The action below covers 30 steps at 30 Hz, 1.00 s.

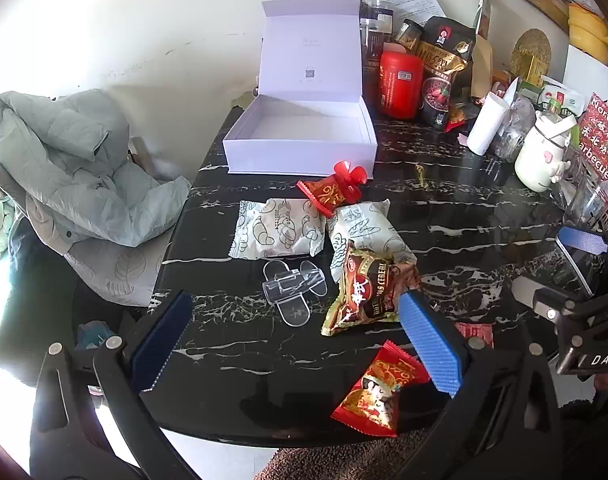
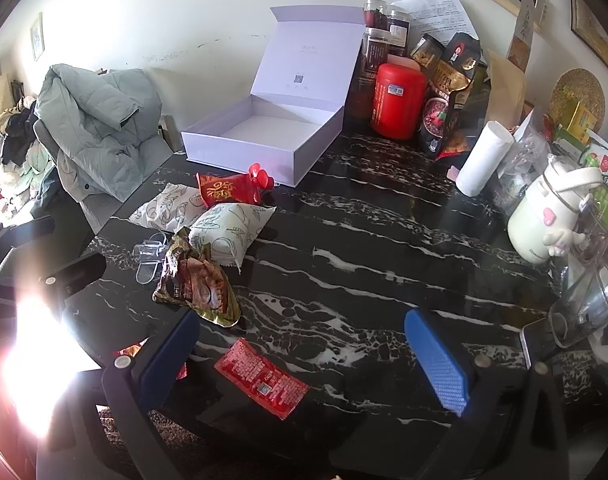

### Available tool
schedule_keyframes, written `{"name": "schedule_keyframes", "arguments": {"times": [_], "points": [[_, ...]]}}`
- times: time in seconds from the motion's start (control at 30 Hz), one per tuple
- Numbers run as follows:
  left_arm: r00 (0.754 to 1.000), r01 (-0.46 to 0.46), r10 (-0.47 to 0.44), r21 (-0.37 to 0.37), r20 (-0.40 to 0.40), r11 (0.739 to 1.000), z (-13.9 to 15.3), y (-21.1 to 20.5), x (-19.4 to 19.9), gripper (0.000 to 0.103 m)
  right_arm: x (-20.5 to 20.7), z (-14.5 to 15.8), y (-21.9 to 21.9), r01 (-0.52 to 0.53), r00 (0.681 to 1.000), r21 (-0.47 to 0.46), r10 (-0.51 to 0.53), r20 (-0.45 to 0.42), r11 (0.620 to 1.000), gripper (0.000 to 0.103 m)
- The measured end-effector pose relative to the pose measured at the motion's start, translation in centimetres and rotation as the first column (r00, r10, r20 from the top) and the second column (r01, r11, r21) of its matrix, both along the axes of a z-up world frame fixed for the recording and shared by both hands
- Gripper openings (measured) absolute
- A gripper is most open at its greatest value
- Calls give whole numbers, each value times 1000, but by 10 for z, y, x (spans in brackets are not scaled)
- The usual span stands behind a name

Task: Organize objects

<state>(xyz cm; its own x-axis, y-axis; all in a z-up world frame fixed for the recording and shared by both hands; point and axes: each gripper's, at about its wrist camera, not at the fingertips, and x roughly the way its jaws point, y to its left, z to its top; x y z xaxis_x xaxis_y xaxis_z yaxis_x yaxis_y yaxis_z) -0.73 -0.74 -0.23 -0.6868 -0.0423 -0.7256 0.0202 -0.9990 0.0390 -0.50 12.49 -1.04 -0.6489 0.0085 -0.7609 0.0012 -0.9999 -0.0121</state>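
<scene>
An open, empty white box stands at the table's far side. In front of it lie a small red fan, a red packet, two white bread packs, a brown cereal packet and clear toy slippers. My left gripper is open and empty; a red candy packet lies by its right finger. My right gripper is open and empty over a flat red packet.
Black marble table. Red canister, jars and snack bags at the back right. A paper roll, white jug, glassware and a phone along the right. A grey coat lies on a chair left.
</scene>
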Motion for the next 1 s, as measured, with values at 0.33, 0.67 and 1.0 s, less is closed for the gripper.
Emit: {"name": "schedule_keyframes", "arguments": {"times": [0.33,0.67,1.0], "points": [[1000,-11,11,-3,9,1000,-1,-2,-1,103,0,-1,0,1,1000,3,-1,4,1000,103],[1000,-8,8,0,19,1000,-1,-2,-2,103,-2,-3,-1,2,1000,1,-2,17,1000,103],[999,16,-16,2,38,1000,-5,0,-6,103,-5,-5,2,9,999,-2,-9,37,1000,103]]}}
